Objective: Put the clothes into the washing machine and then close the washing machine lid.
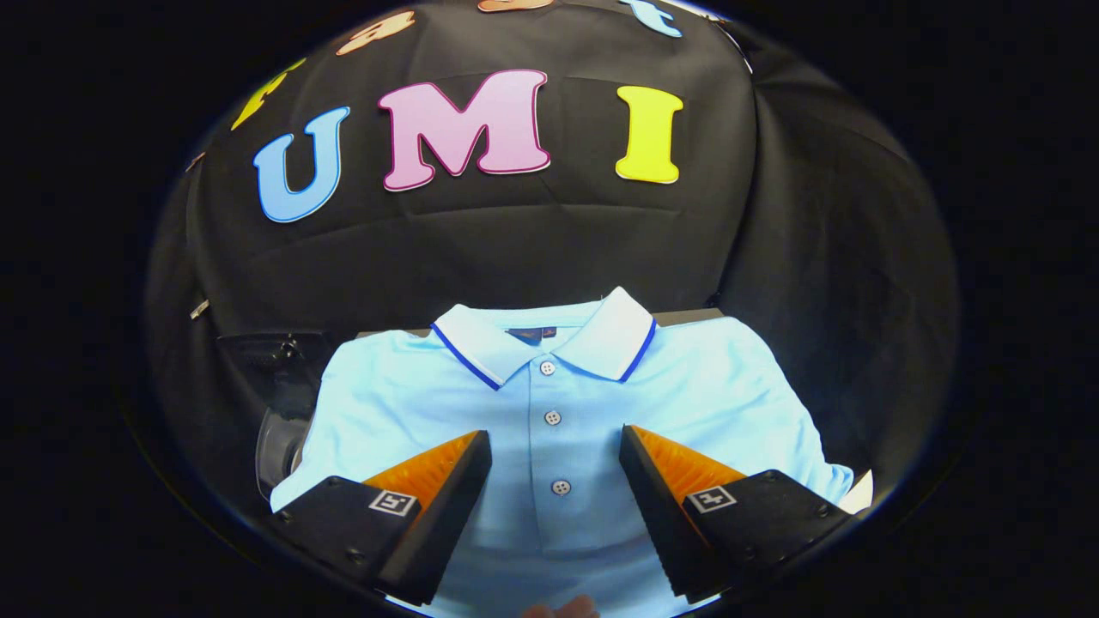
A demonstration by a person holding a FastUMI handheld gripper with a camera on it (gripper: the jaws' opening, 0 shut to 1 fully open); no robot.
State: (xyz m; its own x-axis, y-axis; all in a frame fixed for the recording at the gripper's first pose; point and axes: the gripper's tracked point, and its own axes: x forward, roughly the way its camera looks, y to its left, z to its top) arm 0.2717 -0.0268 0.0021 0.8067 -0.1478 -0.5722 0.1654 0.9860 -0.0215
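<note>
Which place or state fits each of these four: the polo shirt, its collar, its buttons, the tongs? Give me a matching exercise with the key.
Things:
1. polo shirt
2. collar
3. buttons
4. tongs

Places or states:
A. open, one finger to each side of the placket
B. white with a dark blue stripe along its edge
C. light blue, spread flat with its front up
D. in a row down the placket, the lower ones between the fingers

Right pairs: 1-C, 2-B, 3-D, 4-A
</note>
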